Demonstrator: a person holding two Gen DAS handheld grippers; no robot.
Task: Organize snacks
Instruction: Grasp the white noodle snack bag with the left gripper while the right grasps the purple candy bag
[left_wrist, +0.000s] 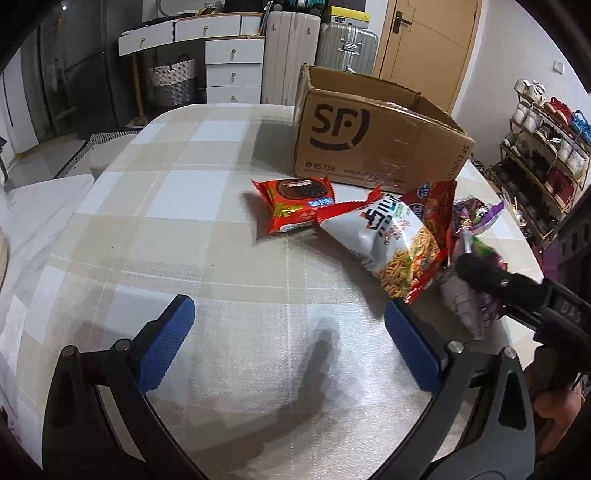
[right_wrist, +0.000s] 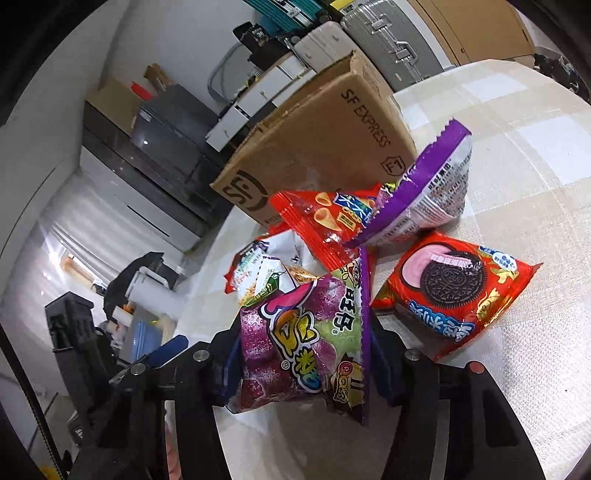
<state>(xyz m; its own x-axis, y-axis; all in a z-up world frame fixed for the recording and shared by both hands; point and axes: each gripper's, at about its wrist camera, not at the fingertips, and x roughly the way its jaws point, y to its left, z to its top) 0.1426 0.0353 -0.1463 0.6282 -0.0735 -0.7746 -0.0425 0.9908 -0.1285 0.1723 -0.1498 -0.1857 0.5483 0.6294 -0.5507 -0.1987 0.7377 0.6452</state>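
Purple candy bag (right_wrist: 299, 343) sits low in the frame, pinched by the right gripper (right_wrist: 301, 363). Left gripper (left_wrist: 288, 345) hangs wide. Next, I think, it goes up into the cardboard box (right_wrist: 314, 147).

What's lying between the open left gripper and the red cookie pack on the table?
Nothing: the left wrist view shows only bare checked tablecloth between the left gripper and the red cookie pack.

Beige-and-white checked tablecloth (left_wrist: 207, 229), brown cardboard box (left_wrist: 373, 144) (black logo), red cookie packet (left_wrist: 291, 206), purple candy bag (right_wrist: 303, 343), blue finger pads (left_wrist: 166, 343).
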